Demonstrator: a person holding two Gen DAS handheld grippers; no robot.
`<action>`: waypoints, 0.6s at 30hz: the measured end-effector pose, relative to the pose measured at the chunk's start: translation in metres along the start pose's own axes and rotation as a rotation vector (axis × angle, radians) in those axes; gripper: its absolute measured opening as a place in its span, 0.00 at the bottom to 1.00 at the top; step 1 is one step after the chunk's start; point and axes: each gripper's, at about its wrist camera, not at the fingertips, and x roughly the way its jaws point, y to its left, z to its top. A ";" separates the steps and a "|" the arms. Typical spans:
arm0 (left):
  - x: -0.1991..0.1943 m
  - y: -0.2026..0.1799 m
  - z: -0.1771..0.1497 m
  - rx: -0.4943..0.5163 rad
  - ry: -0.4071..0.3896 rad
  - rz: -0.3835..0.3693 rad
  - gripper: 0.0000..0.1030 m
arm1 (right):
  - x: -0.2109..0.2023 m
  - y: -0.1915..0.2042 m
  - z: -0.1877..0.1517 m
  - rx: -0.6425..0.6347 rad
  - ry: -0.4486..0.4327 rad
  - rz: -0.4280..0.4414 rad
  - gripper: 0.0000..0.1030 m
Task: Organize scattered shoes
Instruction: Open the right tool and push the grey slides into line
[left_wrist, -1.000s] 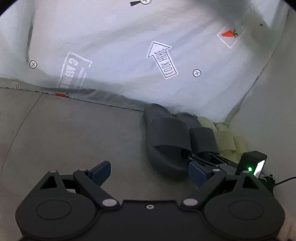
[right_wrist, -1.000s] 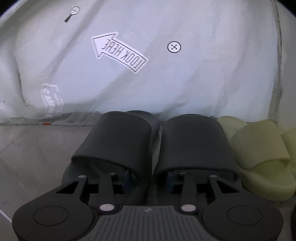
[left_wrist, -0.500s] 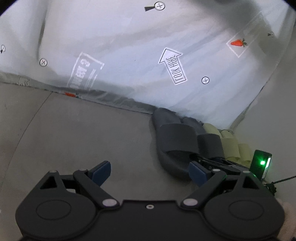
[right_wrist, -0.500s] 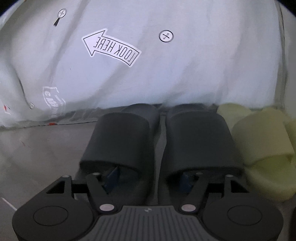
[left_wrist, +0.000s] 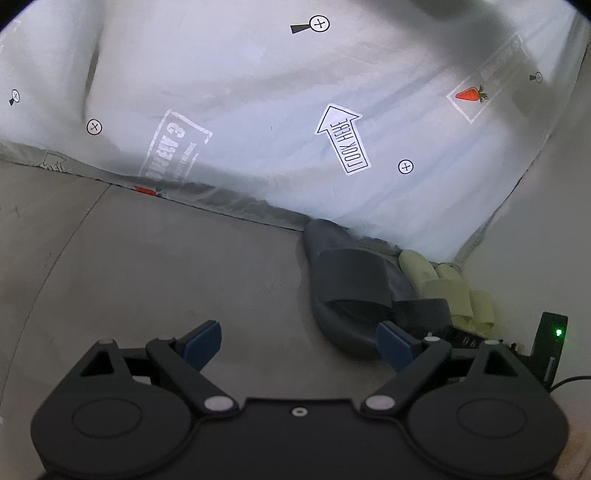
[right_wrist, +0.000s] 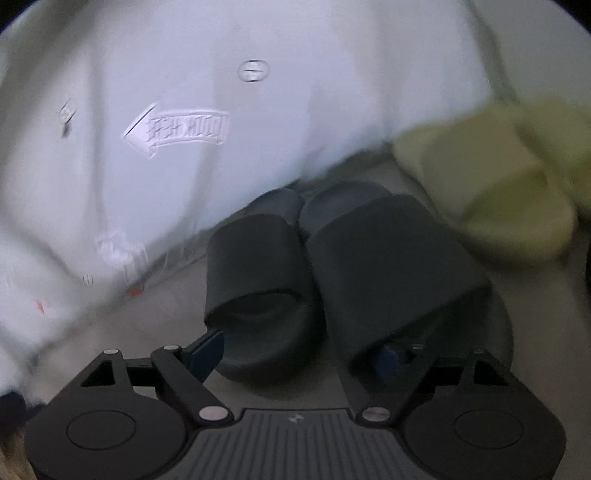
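Our left gripper (left_wrist: 299, 341): jaws spread wide, holding nothing, over bare grey floor (left_wrist: 147, 266). Our right gripper (right_wrist: 295, 354): jaws also wide and holding nothing, left finger beside the heel of the left dark slipper (right_wrist: 258, 273), right finger tucked under the strap of the right dark slipper (right_wrist: 399, 269). The dark pair sits side by side, toes to the white sheet (left_wrist: 258, 92). Pale yellow slippers (right_wrist: 498, 192) lie just right of them. Right view blurred.
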 end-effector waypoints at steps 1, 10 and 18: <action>0.000 0.000 0.000 0.000 -0.001 -0.001 0.89 | 0.000 0.004 0.000 -0.027 0.002 -0.028 0.83; -0.001 0.003 0.000 -0.019 -0.006 -0.003 0.89 | -0.027 -0.031 0.000 0.411 -0.047 0.003 0.86; -0.001 0.003 0.000 -0.019 -0.006 0.001 0.89 | -0.049 -0.011 -0.025 0.010 -0.045 -0.226 0.48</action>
